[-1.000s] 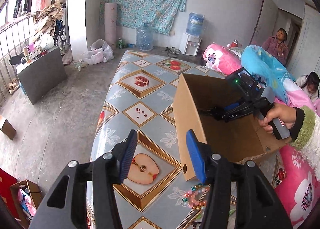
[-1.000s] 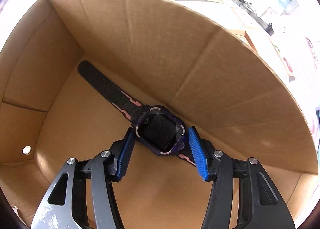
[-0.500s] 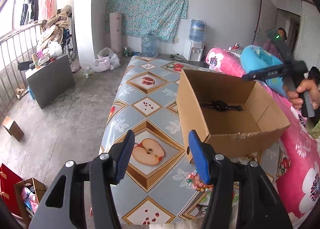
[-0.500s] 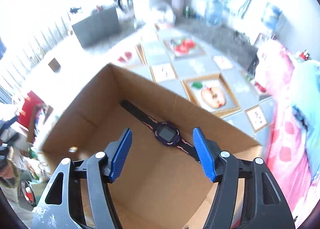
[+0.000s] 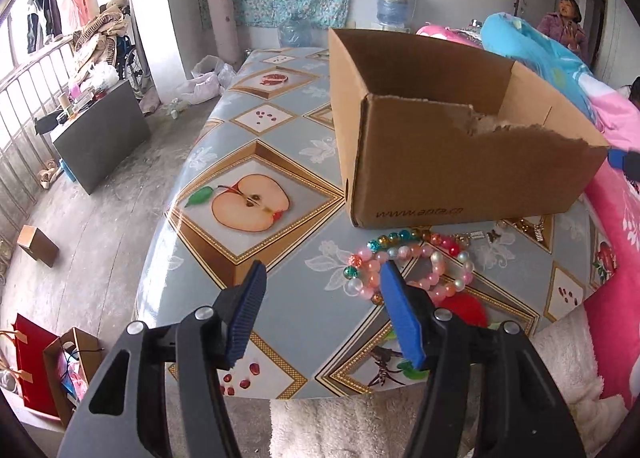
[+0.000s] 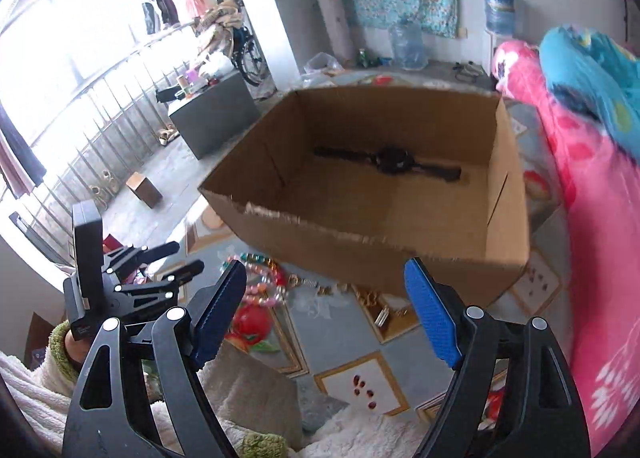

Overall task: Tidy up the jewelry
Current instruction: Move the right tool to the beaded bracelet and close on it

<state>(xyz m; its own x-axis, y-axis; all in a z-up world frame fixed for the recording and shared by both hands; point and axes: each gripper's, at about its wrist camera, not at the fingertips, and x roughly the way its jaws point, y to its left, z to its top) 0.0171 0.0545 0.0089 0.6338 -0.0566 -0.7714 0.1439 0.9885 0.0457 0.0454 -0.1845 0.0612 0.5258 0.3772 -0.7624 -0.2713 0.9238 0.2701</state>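
The inside of the open brown cardboard box (image 5: 460, 161) is hidden from the left wrist view by its torn near wall, so the dark wristwatch (image 6: 392, 161) is seen only from the right wrist view, lying flat on the box floor, blurred. The cluster of pink, white and green beaded bracelets (image 5: 404, 266) is found on the worktop (image 5: 304, 282) just in front of the box, partly covered by the left gripper (image 5: 320, 310), which is held released and empty above the fruit-patterned cloth. The right gripper (image 6: 324, 310) is likewise spread apart and empty. Compared with a second ago, it has been withdrawn from the box, the watch left inside.
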